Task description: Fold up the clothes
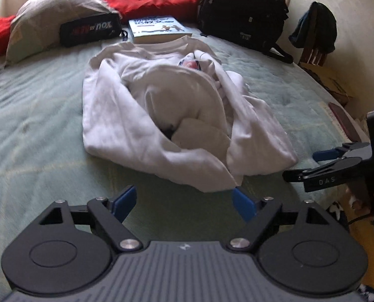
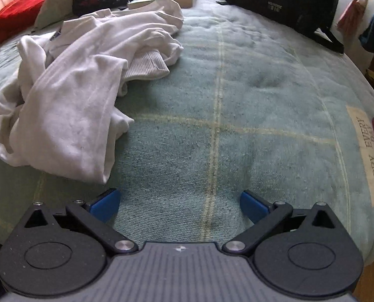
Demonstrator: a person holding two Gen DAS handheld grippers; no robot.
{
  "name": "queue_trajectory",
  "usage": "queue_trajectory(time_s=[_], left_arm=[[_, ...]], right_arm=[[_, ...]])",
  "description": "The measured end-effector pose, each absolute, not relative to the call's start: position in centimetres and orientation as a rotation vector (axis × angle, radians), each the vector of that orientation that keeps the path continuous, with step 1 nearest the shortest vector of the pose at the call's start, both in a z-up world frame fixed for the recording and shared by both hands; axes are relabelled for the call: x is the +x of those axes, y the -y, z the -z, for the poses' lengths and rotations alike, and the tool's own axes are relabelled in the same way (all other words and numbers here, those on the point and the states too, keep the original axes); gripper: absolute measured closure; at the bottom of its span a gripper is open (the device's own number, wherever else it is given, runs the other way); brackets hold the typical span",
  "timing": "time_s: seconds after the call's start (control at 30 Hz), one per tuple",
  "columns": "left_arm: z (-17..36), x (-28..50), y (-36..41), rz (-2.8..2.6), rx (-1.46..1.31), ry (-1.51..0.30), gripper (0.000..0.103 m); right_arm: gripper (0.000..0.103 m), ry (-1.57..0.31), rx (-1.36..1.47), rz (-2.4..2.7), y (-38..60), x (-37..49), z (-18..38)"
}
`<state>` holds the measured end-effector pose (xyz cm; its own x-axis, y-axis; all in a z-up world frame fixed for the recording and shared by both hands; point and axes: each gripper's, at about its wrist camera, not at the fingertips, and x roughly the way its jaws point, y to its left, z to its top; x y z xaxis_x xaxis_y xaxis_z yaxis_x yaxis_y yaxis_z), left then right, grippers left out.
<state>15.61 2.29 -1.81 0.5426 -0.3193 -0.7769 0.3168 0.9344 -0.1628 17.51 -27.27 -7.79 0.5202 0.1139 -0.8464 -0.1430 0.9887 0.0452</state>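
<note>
Left gripper (image 1: 184,202) spread wide, empty; white shirt (image 1: 161,115) crumpled, unfolded.

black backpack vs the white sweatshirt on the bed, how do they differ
The black backpack stands upright at the far end of the green blanket; the white cotton sweatshirt lies crumpled in a low heap mid-bed. The backpack keeps a firm, boxy shape, while the sweatshirt is limp and creased. Both rest on the blanket, and neither is held by the tongs.
</note>
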Motion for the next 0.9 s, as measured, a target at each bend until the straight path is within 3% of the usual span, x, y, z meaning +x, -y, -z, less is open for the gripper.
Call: queue_trajectory(time_s=[0.53,0.8,0.9], left_arm=[[0.4,16.6,-1.8,0.261,-0.122,-0.880,0.016],[3.8,19.2,0.2,0.151,-0.118,-0.978,0.016],[4.2,19.1,0.0,0.040,-0.034,-0.939,0.016]], right_arm=[[0.000,-0.913,0.035,-0.130,25.8,14.4,4.8],[0.000,-0.858,0.051,-0.171,25.1,13.3,2.9],[0.000,-0.845,0.045,-0.157,25.1,13.2,2.7]])
